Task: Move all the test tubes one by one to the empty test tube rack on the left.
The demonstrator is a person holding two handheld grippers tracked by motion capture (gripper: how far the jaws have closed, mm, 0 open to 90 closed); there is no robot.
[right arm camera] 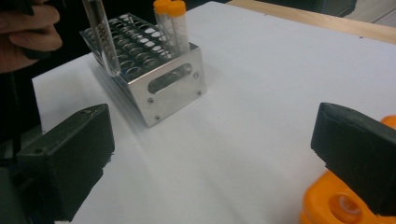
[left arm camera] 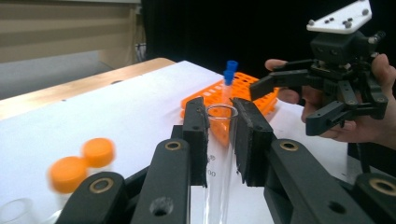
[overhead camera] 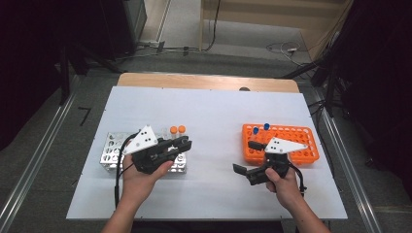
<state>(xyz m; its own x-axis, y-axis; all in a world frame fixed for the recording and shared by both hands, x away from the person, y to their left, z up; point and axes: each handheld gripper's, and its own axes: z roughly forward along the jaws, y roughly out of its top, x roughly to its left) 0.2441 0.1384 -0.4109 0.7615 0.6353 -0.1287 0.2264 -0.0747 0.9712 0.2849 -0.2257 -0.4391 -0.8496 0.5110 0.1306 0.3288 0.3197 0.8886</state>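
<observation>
Left hand-held gripper (left arm camera: 219,135): jaws clamped on one clear, uncapped glass test tube (left arm camera: 219,154), held upright between the pads, its open rim just above them. In the right gripper view the same tube hangs over the near end of the metal rack (right arm camera: 173,88), its rounded bottom just above the holes.

Right hand-held gripper (overhead camera: 250,158): jaws spread wide apart, nothing between them; it hangs just in front of the orange rack (overhead camera: 291,141), touching nothing that can be seen.

Count: two hand-held grippers, one in each hand; two racks on the white desk (overhead camera: 214,116), well apart, the metal one at the left, the orange one at the right; two orange-capped tubes (overhead camera: 177,130) standing side by side in the metal rack; two blue-capped tubes (overhead camera: 261,128) standing in the orange rack; one uncapped tube in the grip.
</observation>
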